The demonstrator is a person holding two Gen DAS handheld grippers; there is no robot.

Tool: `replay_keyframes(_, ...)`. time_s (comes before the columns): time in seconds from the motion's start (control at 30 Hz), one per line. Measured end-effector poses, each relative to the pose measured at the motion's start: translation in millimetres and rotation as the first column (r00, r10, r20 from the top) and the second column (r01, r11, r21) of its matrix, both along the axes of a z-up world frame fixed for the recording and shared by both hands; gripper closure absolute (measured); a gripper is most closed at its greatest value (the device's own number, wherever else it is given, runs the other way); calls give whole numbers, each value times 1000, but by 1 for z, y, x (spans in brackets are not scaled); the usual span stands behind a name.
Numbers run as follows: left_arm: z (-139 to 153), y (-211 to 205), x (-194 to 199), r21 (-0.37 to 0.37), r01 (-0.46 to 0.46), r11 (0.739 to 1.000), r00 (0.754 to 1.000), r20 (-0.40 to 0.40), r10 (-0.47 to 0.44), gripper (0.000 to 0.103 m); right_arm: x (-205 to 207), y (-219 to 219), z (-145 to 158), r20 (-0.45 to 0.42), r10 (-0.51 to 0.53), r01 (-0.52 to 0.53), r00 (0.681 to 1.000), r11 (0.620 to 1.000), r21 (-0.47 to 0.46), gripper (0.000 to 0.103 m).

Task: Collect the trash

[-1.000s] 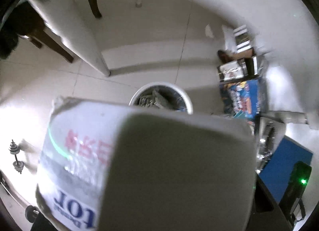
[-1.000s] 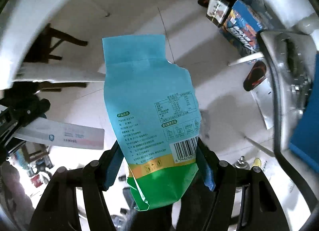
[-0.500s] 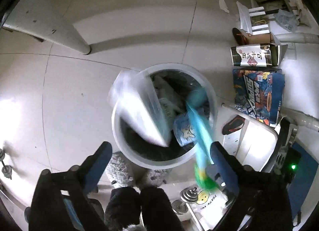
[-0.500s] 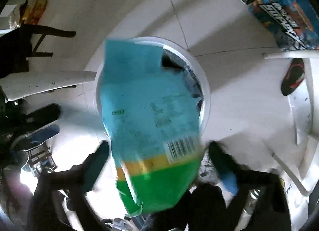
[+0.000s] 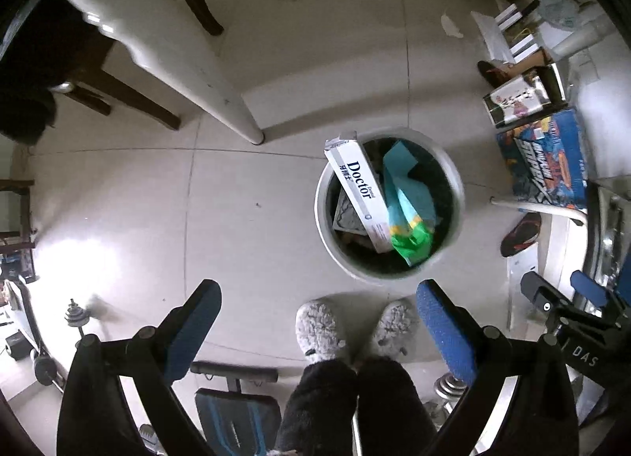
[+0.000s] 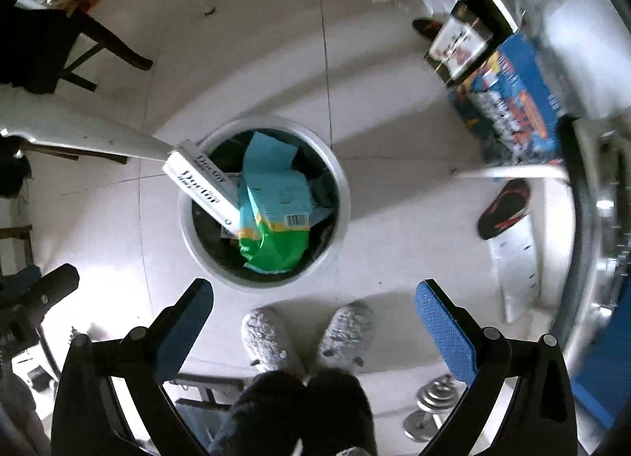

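White round bin [image 5: 320,215], dark inside. White toothpaste box [image 5: 361,196] with dark blue "Doctor" lettering and small red characters. Snack pouch [image 6: 276,200]: pale turquoise above, a yellow band, bright green at the bottom, a black-and-white barcode. Floor [image 5: 236,219] of off-white tiles with thin grey joints. Left gripper [image 5: 315,322] and right gripper [image 6: 313,314]: black frames with blue textured pads [image 5: 445,334]. Slippers [image 5: 319,328]: fuzzy mottled grey; trouser legs [image 5: 327,404] black. Carton [image 5: 544,164]: blue with orange and white lettering. Sandal [image 6: 503,209]: black with red trim.
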State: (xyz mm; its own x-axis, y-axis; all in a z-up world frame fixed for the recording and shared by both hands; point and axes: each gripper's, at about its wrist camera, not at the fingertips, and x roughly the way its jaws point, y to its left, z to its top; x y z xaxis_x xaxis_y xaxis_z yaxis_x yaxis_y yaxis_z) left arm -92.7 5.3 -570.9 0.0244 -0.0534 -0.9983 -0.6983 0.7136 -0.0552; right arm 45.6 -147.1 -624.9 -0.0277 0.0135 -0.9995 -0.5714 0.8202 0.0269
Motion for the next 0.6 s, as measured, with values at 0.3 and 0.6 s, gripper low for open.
replay_keyframes(0.3,133,-19,-22,51,-3,999,997,71,-1,2,-30,-26,154,39,-13,10,999,998,63,0)
replay_keyframes(0.6,264,-49,-45,63,33,997,983,179,-44,2,-58,-64,311,42,-17,10,999,986,165,0)
